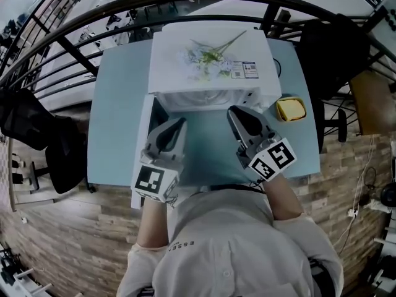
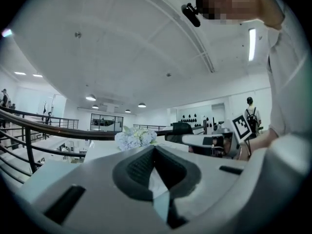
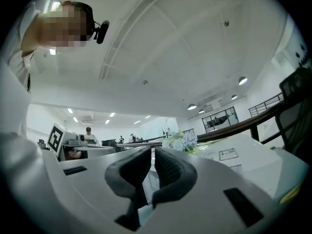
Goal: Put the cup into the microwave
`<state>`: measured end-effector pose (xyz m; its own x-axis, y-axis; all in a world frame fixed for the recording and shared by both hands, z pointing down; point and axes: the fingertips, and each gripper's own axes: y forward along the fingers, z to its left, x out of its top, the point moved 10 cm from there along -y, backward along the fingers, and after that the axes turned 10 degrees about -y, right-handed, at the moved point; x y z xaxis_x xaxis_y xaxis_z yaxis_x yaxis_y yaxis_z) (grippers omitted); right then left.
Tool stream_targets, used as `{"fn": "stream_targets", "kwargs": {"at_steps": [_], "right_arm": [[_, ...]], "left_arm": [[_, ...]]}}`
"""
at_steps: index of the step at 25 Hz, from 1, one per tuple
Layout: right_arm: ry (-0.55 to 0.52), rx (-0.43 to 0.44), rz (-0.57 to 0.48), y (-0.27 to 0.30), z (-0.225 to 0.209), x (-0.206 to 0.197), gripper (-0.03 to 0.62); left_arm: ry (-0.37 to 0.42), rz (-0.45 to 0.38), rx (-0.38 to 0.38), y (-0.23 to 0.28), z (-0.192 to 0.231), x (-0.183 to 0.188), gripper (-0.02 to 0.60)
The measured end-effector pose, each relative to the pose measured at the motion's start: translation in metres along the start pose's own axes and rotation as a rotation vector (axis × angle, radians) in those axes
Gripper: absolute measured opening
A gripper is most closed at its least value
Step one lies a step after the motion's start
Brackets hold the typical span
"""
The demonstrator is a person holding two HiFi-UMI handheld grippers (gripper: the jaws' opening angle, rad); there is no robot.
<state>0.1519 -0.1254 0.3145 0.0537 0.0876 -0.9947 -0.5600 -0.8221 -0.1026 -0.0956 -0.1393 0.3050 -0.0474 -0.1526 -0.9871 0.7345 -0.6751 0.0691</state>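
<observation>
- While both grippers hang in front of the microwave (image 1: 170, 79), its door (image 1: 143, 147) stands open at its left side and the cavity faces the person.
- Yellow cup (image 1: 291, 109): on the blue table (image 1: 117, 116), just beside the microwave's right front corner and not yet inside. It looks mouth-up, so its axis is probably upright.
- Right gripper (image 1: 235, 111): jaws drawn together with nothing between them, before the microwave's opening. The cup lies near, to its right, so this is the closer gripper.
- Left gripper (image 1: 179, 122): jaws likewise together and empty, on the microwave's door side, well apart from the cup.
- Head view: the only one showing the cup whole, the door and the cavity.
- Gripper views: both tilt up toward the ceiling. They show the meeting pads and the flowers (image 2: 135, 138) on top of the microwave, but not the cup plainly.
</observation>
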Motion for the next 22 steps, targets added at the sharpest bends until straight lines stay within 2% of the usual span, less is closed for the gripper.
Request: {"fn": "stream_targets", "kwargs": {"at_steps": [8,22], "right_arm": [[-0.091,0.058,0.016,0.001,0.009,0.016,0.017],[-0.101,0.065,0.046,0.002,0.002,0.012,0.015]], "left_arm": [[0.016,-0.031,0.027,-0.006,0.001,0.018,0.0],[0.029,-0.004,0.024,0.0,-0.004,0.014,0.0]]}}
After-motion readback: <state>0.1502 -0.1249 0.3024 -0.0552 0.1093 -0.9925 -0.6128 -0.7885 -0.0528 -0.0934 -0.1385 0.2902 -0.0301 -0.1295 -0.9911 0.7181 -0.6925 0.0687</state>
